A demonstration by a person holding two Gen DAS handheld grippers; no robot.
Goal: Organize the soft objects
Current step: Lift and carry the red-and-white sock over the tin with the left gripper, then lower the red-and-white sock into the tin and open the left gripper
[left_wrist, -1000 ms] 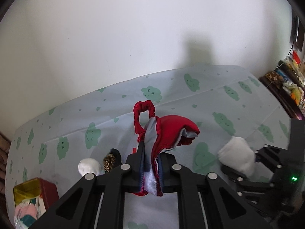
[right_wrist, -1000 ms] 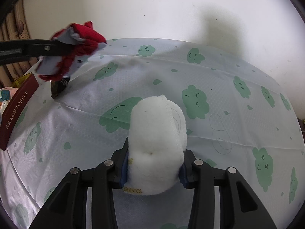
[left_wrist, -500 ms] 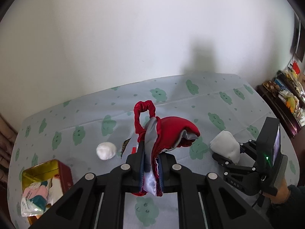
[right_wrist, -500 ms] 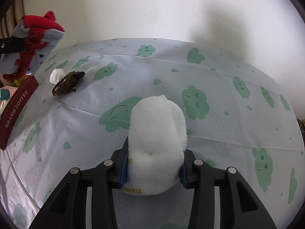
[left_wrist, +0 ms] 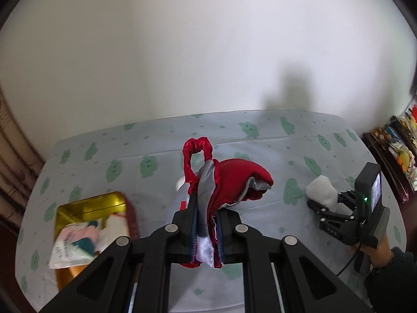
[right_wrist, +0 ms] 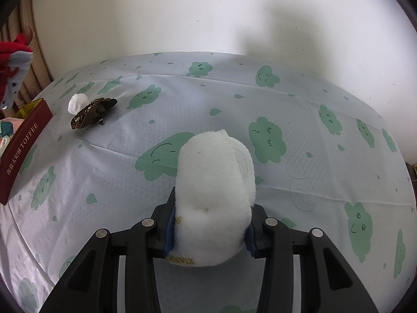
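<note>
My left gripper [left_wrist: 206,224] is shut on a red and grey satin pouch [left_wrist: 229,182] with a red loop, held above the table. A gold tin [left_wrist: 88,221] with dark red sides lies open at lower left of it, with soft packets inside. My right gripper [right_wrist: 208,232] is shut on a folded white fluffy cloth [right_wrist: 213,195] just above the tablecloth. The right wrist view has the pouch [right_wrist: 13,60] at the far left edge. A white pompom [right_wrist: 77,102] and a brown patterned hair clip [right_wrist: 92,112] lie on the table at upper left.
The table wears a pale cloth with green cloud prints [right_wrist: 286,109], against a white wall. The tin's red side [right_wrist: 23,146] reads TOFFEE. A dark shelf with colourful items [left_wrist: 393,154] stands at the right. A person's hand and dark sleeve [left_wrist: 385,260] hold the right gripper [left_wrist: 319,203].
My left gripper has lifted and drawn back toward the left with the pouch, bringing the open tin further into its view. The right gripper and its white cloth have stayed still.
</note>
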